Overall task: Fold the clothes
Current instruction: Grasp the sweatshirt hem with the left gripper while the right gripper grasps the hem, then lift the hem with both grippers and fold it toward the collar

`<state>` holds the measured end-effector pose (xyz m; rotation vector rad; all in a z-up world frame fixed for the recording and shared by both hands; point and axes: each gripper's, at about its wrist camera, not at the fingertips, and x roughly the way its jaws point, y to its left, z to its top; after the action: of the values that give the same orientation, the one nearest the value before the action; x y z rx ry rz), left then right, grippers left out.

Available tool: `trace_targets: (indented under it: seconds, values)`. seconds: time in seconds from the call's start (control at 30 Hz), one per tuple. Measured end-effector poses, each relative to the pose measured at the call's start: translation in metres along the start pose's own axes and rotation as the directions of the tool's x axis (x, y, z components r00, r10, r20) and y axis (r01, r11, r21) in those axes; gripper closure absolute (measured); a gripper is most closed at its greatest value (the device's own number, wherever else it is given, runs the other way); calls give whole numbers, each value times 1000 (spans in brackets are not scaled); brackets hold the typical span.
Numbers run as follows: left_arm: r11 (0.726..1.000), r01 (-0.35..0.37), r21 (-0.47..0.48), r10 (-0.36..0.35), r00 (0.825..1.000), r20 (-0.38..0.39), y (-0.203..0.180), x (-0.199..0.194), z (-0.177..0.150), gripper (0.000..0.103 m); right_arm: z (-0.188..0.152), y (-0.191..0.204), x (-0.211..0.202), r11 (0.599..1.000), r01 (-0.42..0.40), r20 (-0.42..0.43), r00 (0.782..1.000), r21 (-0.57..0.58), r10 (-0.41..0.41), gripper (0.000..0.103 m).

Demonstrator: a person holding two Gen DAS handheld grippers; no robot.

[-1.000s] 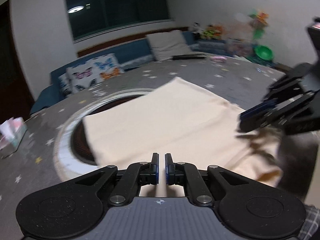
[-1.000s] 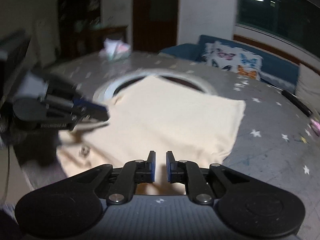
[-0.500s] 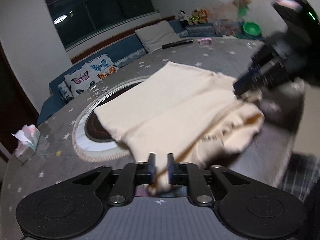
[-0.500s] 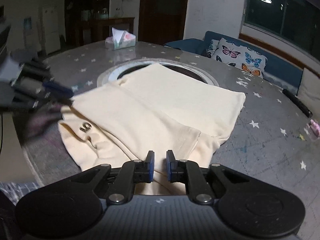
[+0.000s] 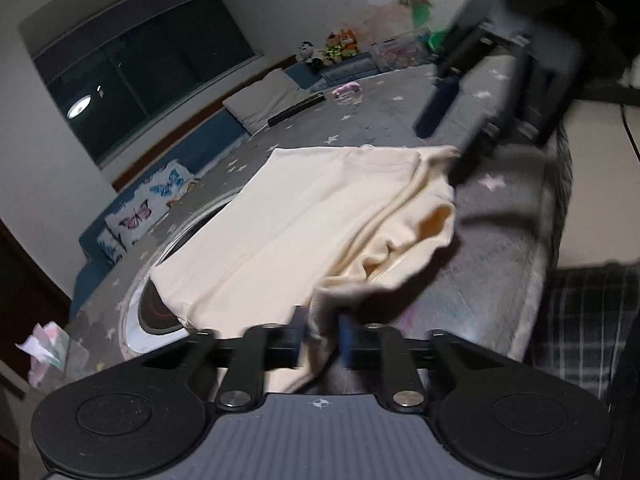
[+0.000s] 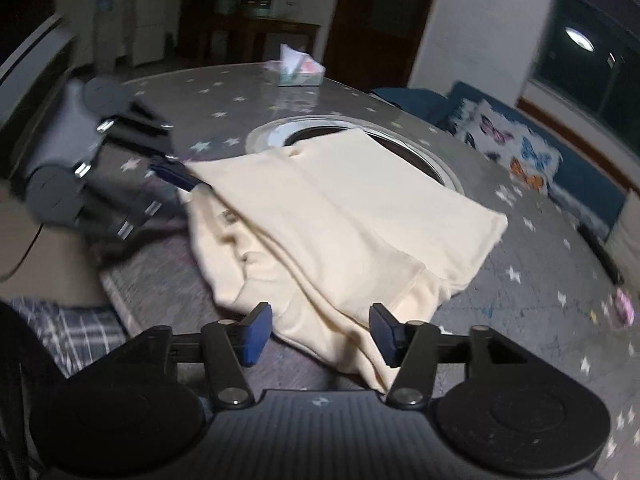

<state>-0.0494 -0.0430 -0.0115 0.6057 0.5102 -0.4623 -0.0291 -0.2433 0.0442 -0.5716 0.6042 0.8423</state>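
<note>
A cream garment [image 5: 304,220] lies partly folded on the grey star-patterned table [image 5: 488,256]; it also shows in the right wrist view [image 6: 352,216]. My left gripper [image 5: 322,332] has its jaws slightly apart with a bunch of the garment's near edge between them. In the right wrist view the left gripper [image 6: 176,174] is at the garment's left corner. My right gripper [image 6: 320,334] is open wide, jaws either side of the garment's near edge, not touching it. In the left wrist view the right gripper [image 5: 452,128] is blurred, above the garment's far right corner.
A round inset with a pale ring [image 6: 312,132] lies under the garment's far part. A tissue box [image 6: 300,70] stands at the table's far side. A dark remote [image 5: 296,110] and a pink item [image 5: 346,89] lie further off. Plaid cloth [image 5: 580,312] is at the near edge.
The right gripper has opened wide and let go of the garment. The left gripper's jaws have parted a little around the cloth. Both grippers have shifted and the garment's near layer lies folded over.
</note>
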Motion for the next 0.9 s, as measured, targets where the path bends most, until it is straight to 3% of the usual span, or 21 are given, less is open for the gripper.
trace_targets:
  seconds: [0.13,0.27,0.33,0.4,0.47,0.67,0.73,0.9]
  values:
    - [991,38,-130,-35,999,23,31,3,19,93,-1,10,8,995,-1,12,1000,-97,2,41]
    - [981,39,-191,-36,999,18,51,19,30,94,-1,16,24,986,7,48,999,-167,1,43]
    - [977,43,-210,-42,999,11,58,28,33,94,0,13,33,986,20,44,999,-166,-13,49]
    - [975,45,-219,-46,999,0,62,33,31,94,3,4,39,993,-1,33,999,-116,5,71]
    - [973,46,-225,-51,999,-13,65,37,27,91,7,-11,42,999,-38,17,999,-30,39,83]
    - [981,32,-191,-36,999,-18,56,16,9,84,17,-45,39,983,-111,20,994,149,109,92]
    - [986,19,-165,-23,999,-22,50,9,3,70,20,-49,38,979,-111,27,994,169,108,92]
    - [998,-38,-58,36,998,-46,33,6,-10,70,26,-51,37,976,-102,34,995,191,98,93]
